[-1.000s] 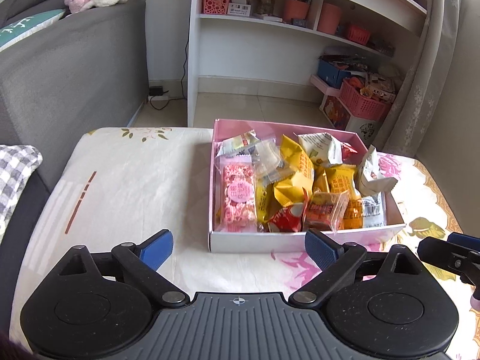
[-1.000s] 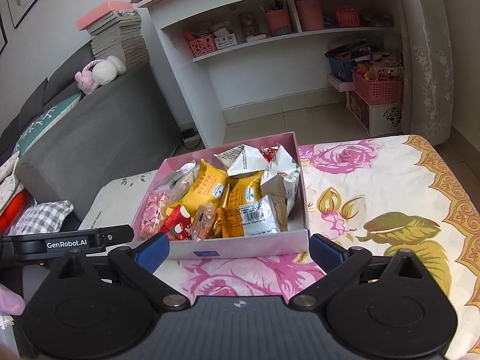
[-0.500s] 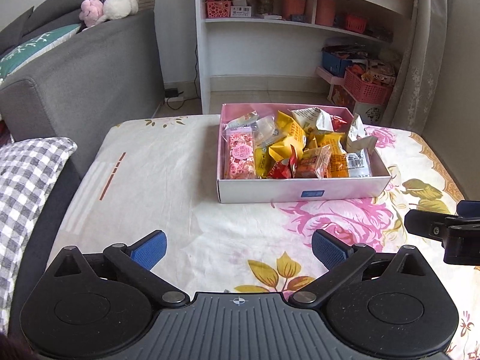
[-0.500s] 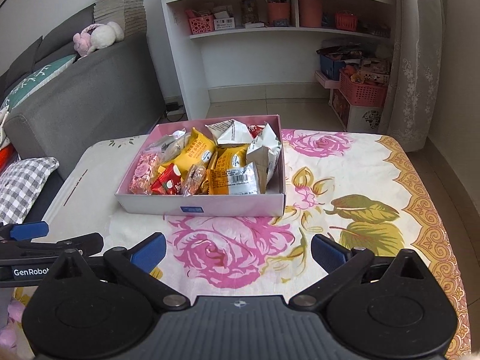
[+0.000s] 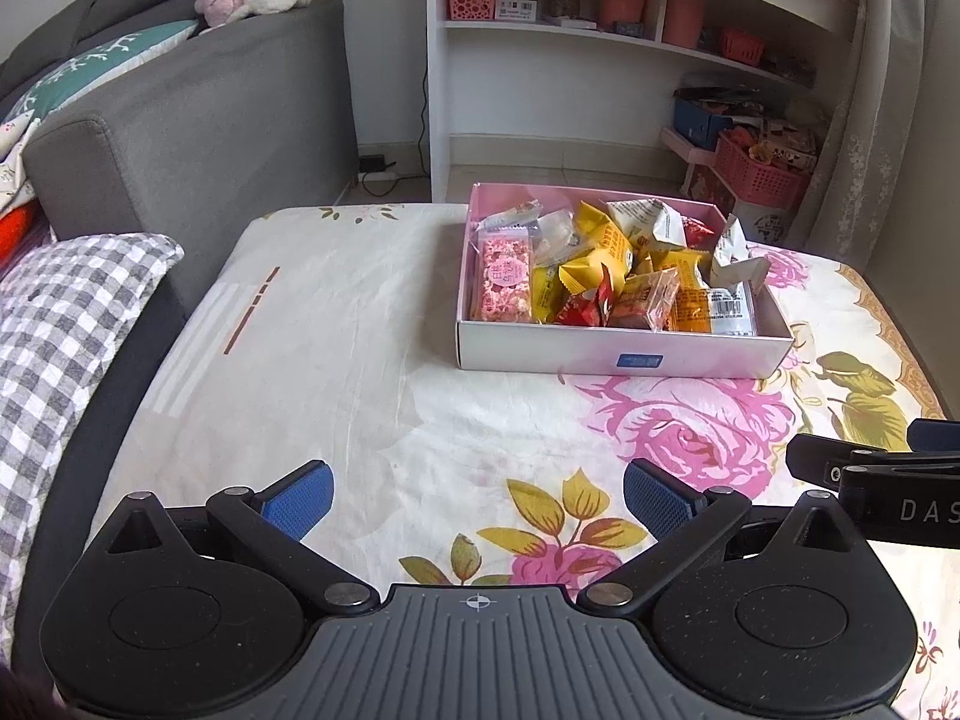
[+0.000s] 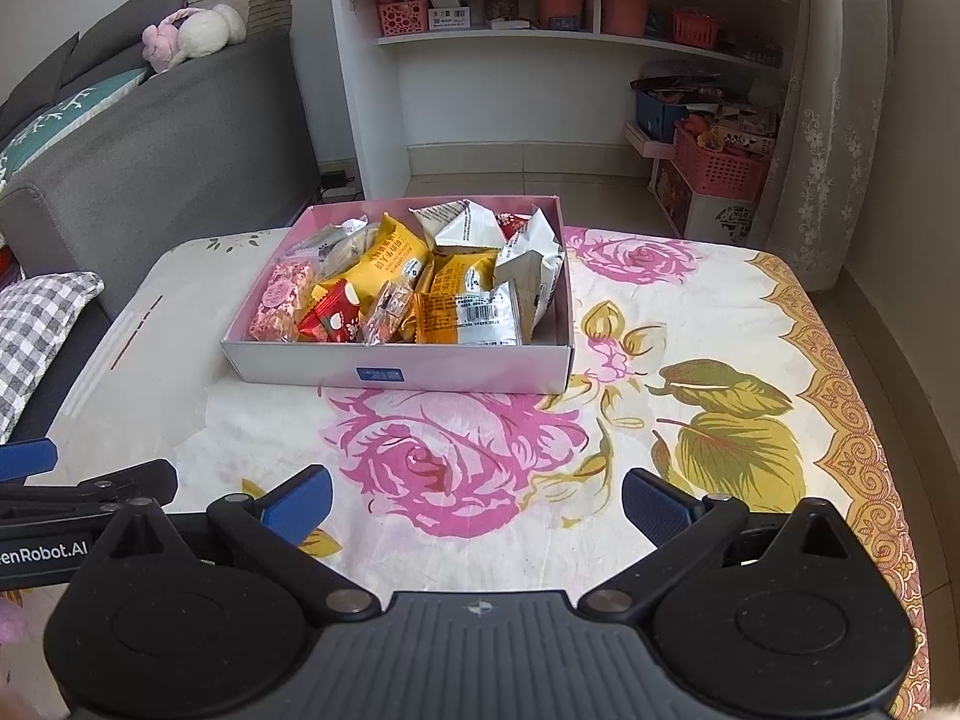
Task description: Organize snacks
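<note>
A pink box (image 5: 624, 357) (image 6: 396, 367) stands on the flowered tablecloth, filled with several snack packets: a pink one (image 5: 503, 282) (image 6: 279, 300) at its left end, yellow ones (image 5: 594, 252) (image 6: 390, 258), a red one (image 5: 585, 306) (image 6: 333, 315) and white ones (image 5: 729, 258) (image 6: 534, 258). My left gripper (image 5: 477, 495) hangs open over the cloth well short of the box, with nothing between its blue pads. My right gripper (image 6: 477, 495) is open too and equally far back. Each gripper shows at the edge of the other's view.
A grey sofa (image 5: 198, 114) with a checked pillow (image 5: 54, 312) borders the table on the left. Behind the box a white shelf unit (image 6: 540, 12) holds pots and baskets. Pink baskets (image 6: 720, 168) and a curtain (image 6: 834, 90) are at the back right.
Both grippers have drawn back from the box, which now sits farther off and smaller in both views. The left jaws spread a little wider; the right ones stayed open.
</note>
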### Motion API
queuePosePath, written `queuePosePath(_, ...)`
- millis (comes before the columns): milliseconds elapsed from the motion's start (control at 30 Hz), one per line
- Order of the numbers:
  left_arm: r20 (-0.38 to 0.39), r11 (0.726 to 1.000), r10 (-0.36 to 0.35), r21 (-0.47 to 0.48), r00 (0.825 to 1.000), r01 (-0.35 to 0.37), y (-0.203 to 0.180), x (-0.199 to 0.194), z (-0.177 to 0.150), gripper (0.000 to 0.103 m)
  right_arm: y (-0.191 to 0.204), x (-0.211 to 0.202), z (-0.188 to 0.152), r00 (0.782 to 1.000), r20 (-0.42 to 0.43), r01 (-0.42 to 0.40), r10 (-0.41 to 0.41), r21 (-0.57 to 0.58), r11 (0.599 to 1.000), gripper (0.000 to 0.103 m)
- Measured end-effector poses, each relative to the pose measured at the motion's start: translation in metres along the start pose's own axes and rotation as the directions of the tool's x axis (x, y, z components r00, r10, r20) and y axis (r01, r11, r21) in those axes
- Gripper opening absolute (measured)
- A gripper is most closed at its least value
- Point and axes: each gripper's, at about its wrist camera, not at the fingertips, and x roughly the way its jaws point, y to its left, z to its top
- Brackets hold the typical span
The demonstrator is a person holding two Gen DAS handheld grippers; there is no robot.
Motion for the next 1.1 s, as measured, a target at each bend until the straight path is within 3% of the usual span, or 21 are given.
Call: queuePosePath(1100,-0.027,1.000,-0.006,-0.018,1.000,0.006,0.0002,0.0011,-0.0023,0.103,-0.0052,0.0081,-0.0001,0.999,-0.042,0.000,0.002,0.042,0.999,0.096)
